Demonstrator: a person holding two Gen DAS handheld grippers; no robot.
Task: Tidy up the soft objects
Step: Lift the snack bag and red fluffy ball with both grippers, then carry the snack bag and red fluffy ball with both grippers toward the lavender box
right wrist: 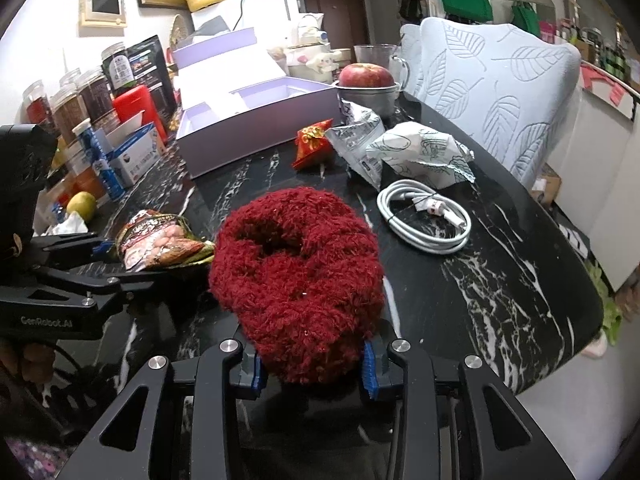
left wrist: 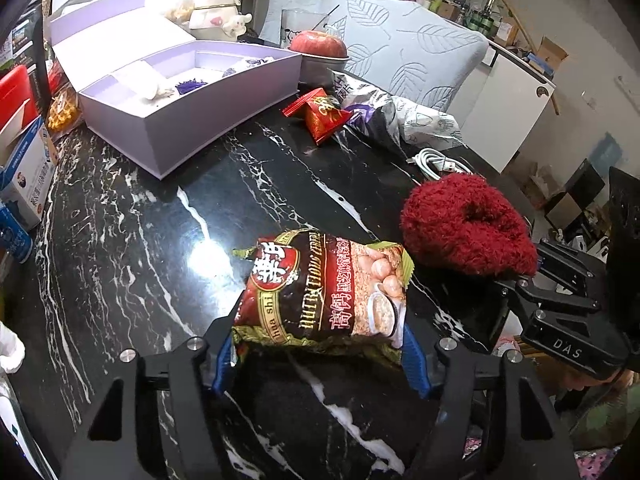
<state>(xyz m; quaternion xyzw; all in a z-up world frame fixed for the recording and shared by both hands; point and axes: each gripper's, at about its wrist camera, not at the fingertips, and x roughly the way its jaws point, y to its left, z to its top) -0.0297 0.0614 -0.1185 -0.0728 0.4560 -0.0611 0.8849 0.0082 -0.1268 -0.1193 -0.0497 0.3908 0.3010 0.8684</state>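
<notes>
A dark red fluffy knitted piece (right wrist: pixel 296 264) with a hollow in its top lies on the black marble table (right wrist: pixel 500 280). My right gripper (right wrist: pixel 312 364) is shut on its near end, the blue pads pressed into the wool. The left wrist view shows the same piece (left wrist: pixel 468 224) at the right with the right gripper (left wrist: pixel 524 280) behind it. A brown and red cereal snack bag (left wrist: pixel 324 288) sits between the fingers of my left gripper (left wrist: pixel 320 360), whose blue pads touch both of its sides. The right wrist view shows that bag (right wrist: pixel 160 240) at the left, in the left gripper (right wrist: pixel 108 260).
An open lilac gift box (left wrist: pixel 188 116) stands at the back left. Beyond it are a red packet (left wrist: pixel 324 116), crumpled printed bags (right wrist: pixel 416 152), a coiled white cable (right wrist: pixel 424 216) and an apple (right wrist: pixel 366 74) in a metal bowl. Jars and boxes (right wrist: pixel 100 120) line the left edge. A leaf-patterned chair back (right wrist: pixel 500 92) stands behind.
</notes>
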